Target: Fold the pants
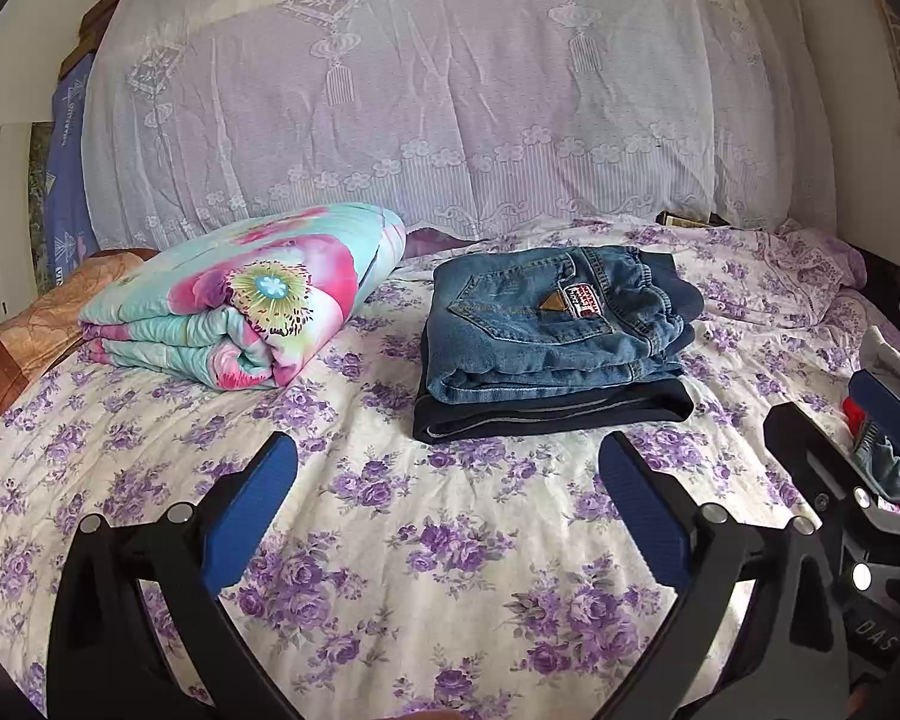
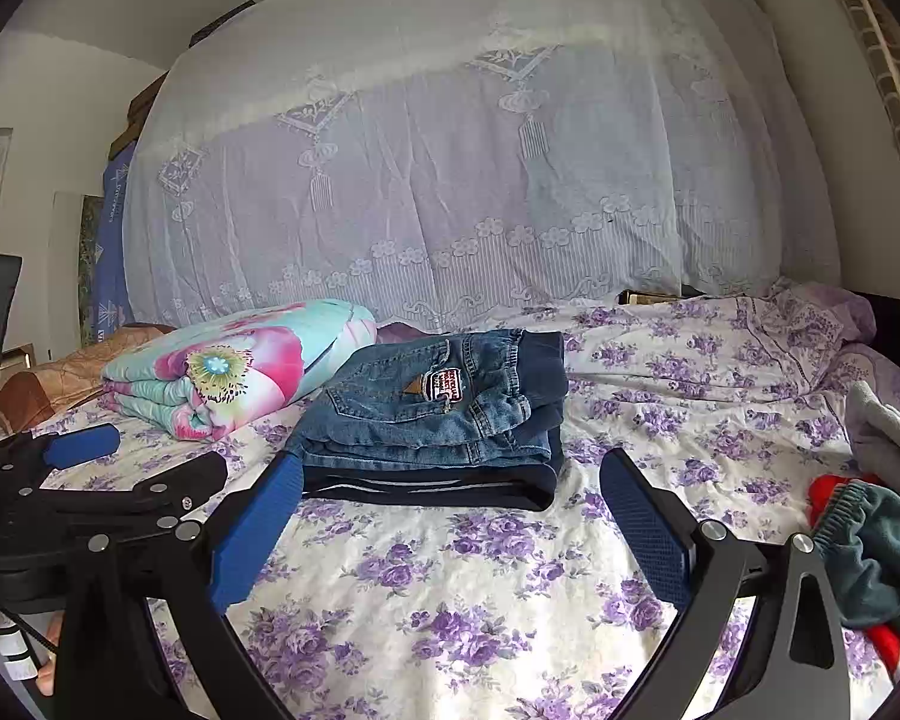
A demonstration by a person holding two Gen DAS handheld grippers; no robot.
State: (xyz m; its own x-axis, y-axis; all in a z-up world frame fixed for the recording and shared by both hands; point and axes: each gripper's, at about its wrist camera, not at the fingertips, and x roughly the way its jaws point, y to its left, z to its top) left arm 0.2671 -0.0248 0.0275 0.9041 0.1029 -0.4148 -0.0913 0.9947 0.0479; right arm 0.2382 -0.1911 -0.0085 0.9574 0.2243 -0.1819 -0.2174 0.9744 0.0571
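A folded pair of blue jeans [image 1: 552, 324] lies near the middle of the bed [image 1: 390, 540], stacked on a folded pair of dark navy pants [image 1: 546, 414] whose edge shows beneath it on the near side. The jeans' back pocket and a small sewn patch face up (the lettering on the patch is too small to read). Toward the left edge of the bed, just beside the stack but apart from it, sits a folded floral quilt [image 1: 252, 294] in turquoise and pink, with a brown pillow [image 1: 42, 324] beyond it at the far left. A white lace curtain [image 1: 450, 90] hangs along the bed's far edge.

The left tool [image 1: 447, 474] hovers over the purple-flowered sheet on the near side of the stack, its blue pads spread wide and holding nothing. The right tool [image 2: 450, 504] is also spread and empty, its left pad just in front of the stack's near left corner. At the right edge of the bed lies a heap of clothes [image 2: 870, 546] in teal, red and grey.
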